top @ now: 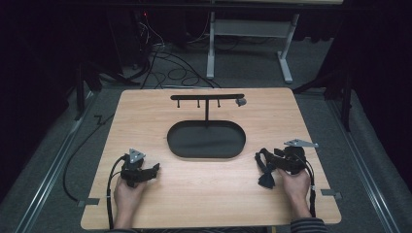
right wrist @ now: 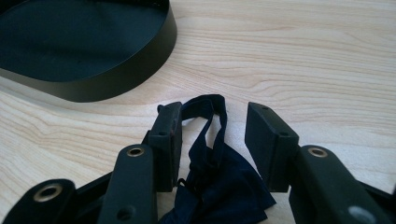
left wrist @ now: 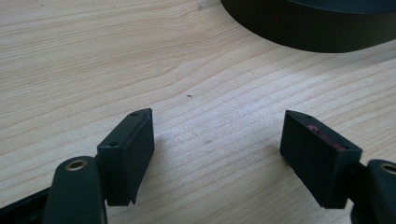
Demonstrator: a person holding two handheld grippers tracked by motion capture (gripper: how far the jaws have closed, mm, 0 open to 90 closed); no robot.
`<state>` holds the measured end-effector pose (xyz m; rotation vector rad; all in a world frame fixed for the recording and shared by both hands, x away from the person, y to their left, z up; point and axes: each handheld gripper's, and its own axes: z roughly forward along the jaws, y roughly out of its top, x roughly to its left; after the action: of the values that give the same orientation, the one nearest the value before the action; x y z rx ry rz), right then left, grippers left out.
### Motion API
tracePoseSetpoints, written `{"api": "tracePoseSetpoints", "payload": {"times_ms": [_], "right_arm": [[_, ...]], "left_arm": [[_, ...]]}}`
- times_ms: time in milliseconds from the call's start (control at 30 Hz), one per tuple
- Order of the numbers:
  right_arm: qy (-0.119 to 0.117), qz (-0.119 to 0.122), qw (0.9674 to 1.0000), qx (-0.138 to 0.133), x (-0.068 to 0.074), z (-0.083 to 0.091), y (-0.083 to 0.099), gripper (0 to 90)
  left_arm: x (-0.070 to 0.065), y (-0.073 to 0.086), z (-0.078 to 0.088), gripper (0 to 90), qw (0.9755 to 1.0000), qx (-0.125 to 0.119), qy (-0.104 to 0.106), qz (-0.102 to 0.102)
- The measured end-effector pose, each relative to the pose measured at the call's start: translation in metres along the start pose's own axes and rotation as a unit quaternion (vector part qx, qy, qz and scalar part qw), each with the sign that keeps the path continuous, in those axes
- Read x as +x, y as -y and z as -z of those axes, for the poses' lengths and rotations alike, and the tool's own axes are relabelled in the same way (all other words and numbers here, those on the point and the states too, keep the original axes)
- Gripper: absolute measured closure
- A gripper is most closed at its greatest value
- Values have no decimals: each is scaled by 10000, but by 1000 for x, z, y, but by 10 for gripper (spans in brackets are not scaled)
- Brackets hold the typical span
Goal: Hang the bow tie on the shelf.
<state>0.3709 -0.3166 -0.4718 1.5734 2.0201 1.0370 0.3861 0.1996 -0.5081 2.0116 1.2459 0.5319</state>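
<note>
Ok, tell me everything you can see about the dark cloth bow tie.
The bow tie is dark navy, soft fabric, with a thin strap looping out from a crumpled bow. It lies on the wooden table, between the open jaws of the right gripper; the strap lies against one jaw, unpinched. In the high view it sits near the tray, apart from it.

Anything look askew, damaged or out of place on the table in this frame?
Nothing is damaged or spilled. One oddity: the dark blue bow tie lies crumpled on the wooden table between the open jaws of the right gripper, its strap looped loosely, rather than in the black oval tray or on the hook stand. The left gripper is open on bare wood.
</note>
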Motion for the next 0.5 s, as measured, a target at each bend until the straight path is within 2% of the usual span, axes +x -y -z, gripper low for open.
{"api": "tracePoseSetpoints", "payload": {"times_ms": [367,500], "right_arm": [[-39,-85,9997,207,-2,-15,1,586],[-44,-87,9995,297,-2,-19,2,625]], "left_arm": [[0,0,0,265,10000,3,0,-2],[0,0,0,265,10000,2,0,-1]]}}
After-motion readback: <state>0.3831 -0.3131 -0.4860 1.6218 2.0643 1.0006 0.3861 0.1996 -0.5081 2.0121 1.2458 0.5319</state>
